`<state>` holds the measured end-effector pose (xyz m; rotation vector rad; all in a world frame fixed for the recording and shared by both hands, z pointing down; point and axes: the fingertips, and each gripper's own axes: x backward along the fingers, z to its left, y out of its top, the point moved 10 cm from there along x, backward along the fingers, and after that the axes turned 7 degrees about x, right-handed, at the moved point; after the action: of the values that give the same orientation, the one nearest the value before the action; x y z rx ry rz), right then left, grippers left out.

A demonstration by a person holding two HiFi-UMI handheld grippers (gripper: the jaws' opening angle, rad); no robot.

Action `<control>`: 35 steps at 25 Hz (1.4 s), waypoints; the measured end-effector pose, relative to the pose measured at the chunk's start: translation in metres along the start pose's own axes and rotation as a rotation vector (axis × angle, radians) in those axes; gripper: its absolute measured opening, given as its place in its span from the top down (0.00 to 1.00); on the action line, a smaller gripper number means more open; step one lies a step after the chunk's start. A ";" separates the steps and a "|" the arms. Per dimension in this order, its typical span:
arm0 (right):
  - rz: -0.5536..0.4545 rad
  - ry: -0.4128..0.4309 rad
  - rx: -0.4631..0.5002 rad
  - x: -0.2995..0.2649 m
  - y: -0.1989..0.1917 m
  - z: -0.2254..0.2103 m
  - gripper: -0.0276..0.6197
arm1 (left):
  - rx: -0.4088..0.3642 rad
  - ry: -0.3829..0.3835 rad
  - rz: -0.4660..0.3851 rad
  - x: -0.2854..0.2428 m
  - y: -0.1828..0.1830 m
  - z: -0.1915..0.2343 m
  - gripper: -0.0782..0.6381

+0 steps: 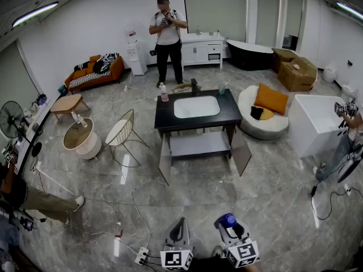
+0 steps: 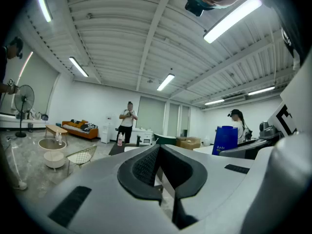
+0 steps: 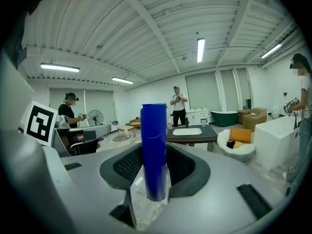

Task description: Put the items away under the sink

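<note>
The sink unit (image 1: pixel 164 118), black-topped with a white basin, stands in the middle of the room; both doors under it hang open onto a grey shelf (image 1: pixel 198 145). On its top are a pink bottle (image 1: pixel 164 92) and a cup (image 1: pixel 222 89). My right gripper (image 1: pixel 229 226) is at the bottom of the head view, shut on an upright blue bottle (image 3: pixel 155 150) that fills the gap between its pads. Beside it my left gripper (image 1: pixel 178 231) is shut with nothing in it; in the left gripper view its tips (image 2: pixel 159 147) meet. Both are far from the sink unit (image 3: pixel 187 131).
A person (image 1: pixel 168 38) stands behind the sink. A wire chair (image 1: pixel 122 130) and round tub table (image 1: pixel 79 137) are to its left, a beanbag (image 1: pixel 266 109) and white bathtub (image 1: pixel 317 123) to its right. Cables (image 1: pixel 133 208) and a power strip (image 1: pixel 142 258) lie on the floor near me.
</note>
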<state>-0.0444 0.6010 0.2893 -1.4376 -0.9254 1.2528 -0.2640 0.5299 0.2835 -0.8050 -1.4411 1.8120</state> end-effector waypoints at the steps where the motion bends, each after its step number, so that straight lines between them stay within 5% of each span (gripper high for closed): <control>1: -0.004 0.003 -0.002 0.000 0.000 0.001 0.72 | 0.000 -0.002 0.001 0.001 0.001 -0.001 0.87; 17: -0.012 0.006 -0.019 0.004 -0.002 -0.025 0.72 | -0.005 0.018 0.002 -0.008 0.002 -0.020 0.87; 35: 0.021 0.085 0.017 0.002 -0.026 -0.100 0.72 | -0.025 0.085 0.019 -0.041 -0.020 -0.078 0.87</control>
<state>0.0556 0.5905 0.3132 -1.4793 -0.8423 1.2024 -0.1752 0.5432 0.2897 -0.9003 -1.4084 1.7553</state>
